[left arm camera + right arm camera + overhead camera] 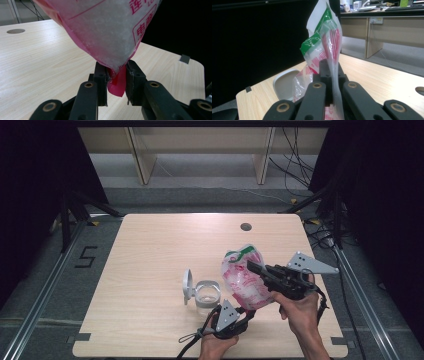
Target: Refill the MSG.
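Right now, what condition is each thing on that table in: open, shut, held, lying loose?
Bag: held off the table, tilted, white grains inside, gripped at two places.
Jar: standing on the table, open, hinged lid flipped up at its side.
Left gripper: shut on the bag's lower red corner.
Right gripper: shut on the bag's clear upper part.

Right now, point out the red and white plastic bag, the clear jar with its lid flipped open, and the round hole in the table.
Red and white plastic bag (246,281), high view, bag's middle.
Clear jar (207,293), high view, jar's rim.
Round hole (245,226), high view, hole's centre.
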